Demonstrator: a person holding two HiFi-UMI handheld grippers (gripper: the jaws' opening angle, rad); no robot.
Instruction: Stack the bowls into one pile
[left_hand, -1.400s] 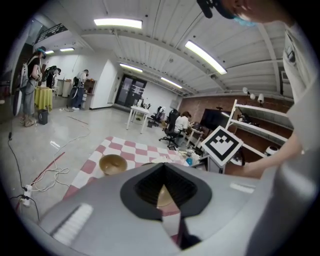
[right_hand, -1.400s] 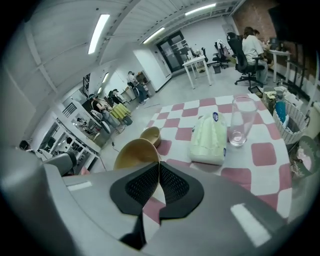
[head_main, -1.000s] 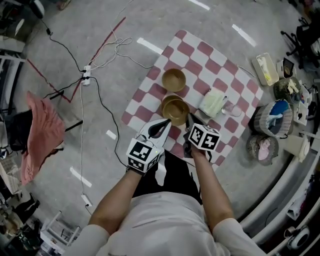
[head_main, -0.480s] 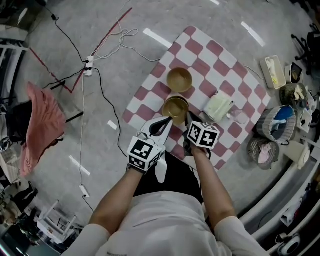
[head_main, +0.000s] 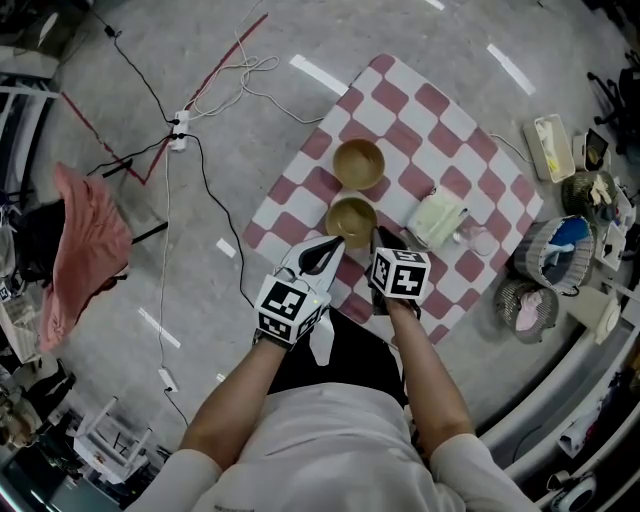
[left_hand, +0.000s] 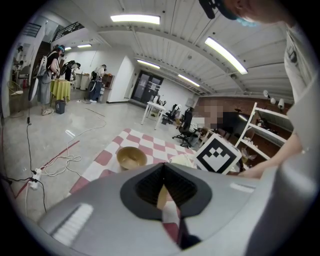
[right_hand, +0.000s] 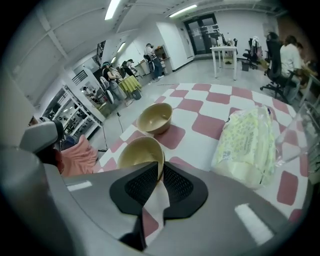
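Here, two tan bowls sit on the red-and-white checked cloth (head_main: 420, 125) and are not yet one pile. The near bowl (head_main: 351, 218) stands just in front of my grippers. The far bowl (head_main: 358, 162) stands a little beyond it, close by but not nested.

My right gripper (right_hand: 161, 167) has its jaws drawn almost together on the near bowl's right rim, and the thin wall of the bowl runs down into the slit between the pads. My left gripper (left_hand: 161, 187) has its jaws closed to a narrow slit at that bowl's left edge. Only a tan sliver and a strip of cloth show through the slit, so I judge that it holds nothing.

A pale green soft pack (right_hand: 247, 145) lies to the right on the cloth, clear of both bowls.

As I judge it, the task is at the pick-up stage: one bowl is gripped by its rim and no stacking is visible. What is left is to lift this bowl, carry it over the far one and set it inside, rims level.
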